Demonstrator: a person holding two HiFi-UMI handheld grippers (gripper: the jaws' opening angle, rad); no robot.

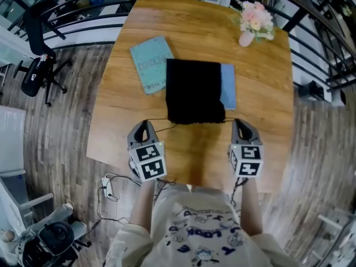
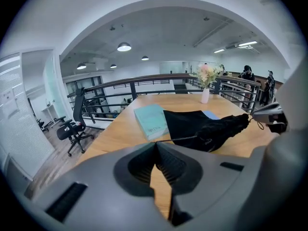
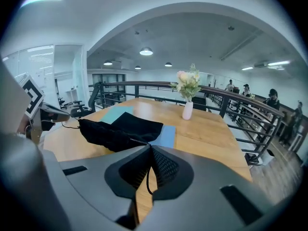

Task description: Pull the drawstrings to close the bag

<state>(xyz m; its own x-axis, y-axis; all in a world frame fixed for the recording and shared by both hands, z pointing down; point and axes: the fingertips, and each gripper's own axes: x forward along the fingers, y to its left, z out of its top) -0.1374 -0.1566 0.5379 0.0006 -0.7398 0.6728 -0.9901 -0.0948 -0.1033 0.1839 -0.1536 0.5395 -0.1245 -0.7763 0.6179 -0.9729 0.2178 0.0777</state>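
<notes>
A black drawstring bag (image 1: 193,90) lies flat in the middle of the wooden table (image 1: 189,149), its gathered mouth toward me. A thin black drawstring (image 1: 158,119) runs from the mouth's left corner to my left gripper (image 1: 146,123), which is shut on it. In the left gripper view the drawstring (image 2: 180,138) stretches from the closed jaws to the bunched bag (image 2: 207,126). My right gripper (image 1: 238,122) is shut on the right drawstring (image 3: 137,142), and a loop of cord (image 3: 146,177) hangs between its jaws. The bag (image 3: 115,131) shows ruffled in the right gripper view.
A teal book (image 1: 151,64) lies left of the bag, touching it. A blue pad (image 1: 228,85) sticks out from under the bag's right side. A pink vase of flowers (image 1: 254,22) stands at the far right corner. An office chair (image 1: 36,65) is off the table's left.
</notes>
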